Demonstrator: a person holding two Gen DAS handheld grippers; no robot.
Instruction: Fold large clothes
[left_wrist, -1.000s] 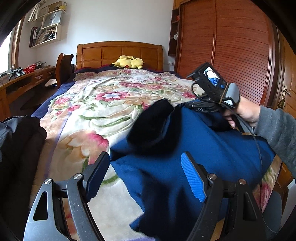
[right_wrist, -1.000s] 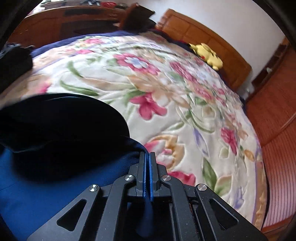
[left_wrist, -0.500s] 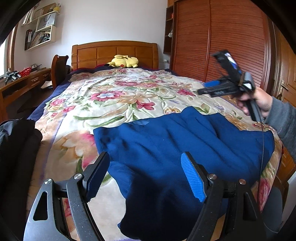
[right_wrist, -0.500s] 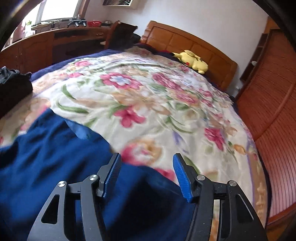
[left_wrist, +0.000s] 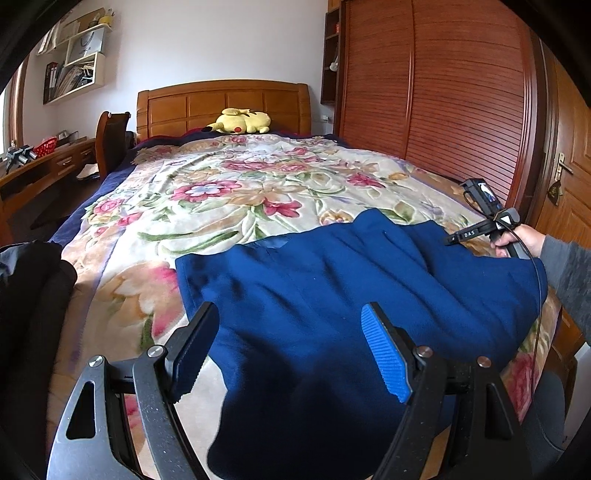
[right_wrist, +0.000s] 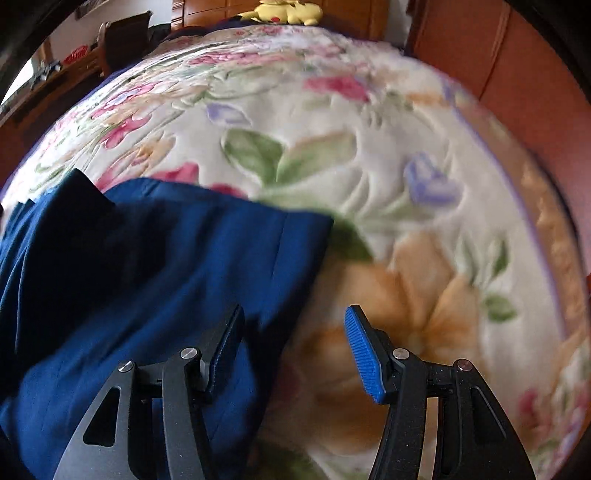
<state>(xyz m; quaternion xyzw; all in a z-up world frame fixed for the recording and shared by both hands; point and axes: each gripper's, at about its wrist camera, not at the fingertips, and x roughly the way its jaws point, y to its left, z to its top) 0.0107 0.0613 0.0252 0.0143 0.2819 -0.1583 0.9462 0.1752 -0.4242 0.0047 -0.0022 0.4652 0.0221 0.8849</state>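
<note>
A large dark blue garment lies spread flat on the near end of the bed's floral blanket. My left gripper is open and empty, held above the garment's near left part. My right gripper is open and empty, low over the garment's right edge, its left finger above the cloth. In the left wrist view the right gripper shows at the garment's far right corner.
A yellow plush toy lies by the wooden headboard. A wooden wardrobe runs along the right. A desk and chair stand at the left. Dark clothing sits at the bed's near left.
My right gripper let go of the garment's edge and opened, then dropped low to its right edge. The garment, lifted and bunched before, now lies flat. My left gripper stayed open.
</note>
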